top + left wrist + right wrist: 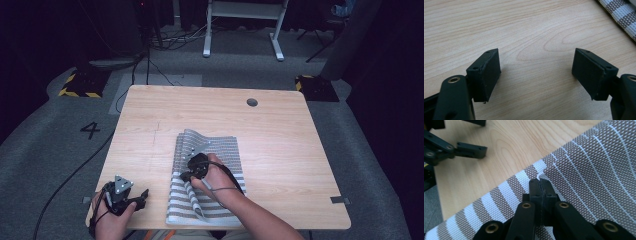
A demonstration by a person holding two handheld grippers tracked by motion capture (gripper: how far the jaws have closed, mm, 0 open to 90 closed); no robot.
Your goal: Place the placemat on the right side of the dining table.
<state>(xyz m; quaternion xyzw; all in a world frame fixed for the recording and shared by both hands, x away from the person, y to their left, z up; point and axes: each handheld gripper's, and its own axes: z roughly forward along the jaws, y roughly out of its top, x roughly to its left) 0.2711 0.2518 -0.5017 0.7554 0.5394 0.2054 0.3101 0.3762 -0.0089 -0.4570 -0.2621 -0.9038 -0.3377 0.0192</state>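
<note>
While the right gripper [189, 173] sits over the left part of the striped cloth [220, 150] near the middle of the table [280, 150], its jaw tips are covered by the hand [215, 177] in the high view, so that picture alone does not tell how they stand. The right gripper view settles it: the two black jaws [540, 191] are pressed together with no gap, at a raised wrinkle in the brown-and-white weave, and they appear to pinch a thin fold of the cloth, though the fabric between the pads is too thin to make out for certain. The cloth lies on the near half of the table, its far left part lifted in loose folds and its near edge close to the table's near edge; how many layers it has cannot be told. The left gripper [134, 199] rests at the near left corner of the table, beside the cloth and apart from it, held by the left hand [112, 220], which is cut off by the bottom of the frame. Its jaws stand wide apart over bare wood with nothing between them, and a corner of the cloth [621, 15] shows at the far right of the left gripper view. On the grey floor left of the table a painted numeral 4 [90, 130] can be read. No other writing is legible. Beyond the table the room is dark, with cables [170, 37] and a white frame [242, 25] cut off at the top.
</note>
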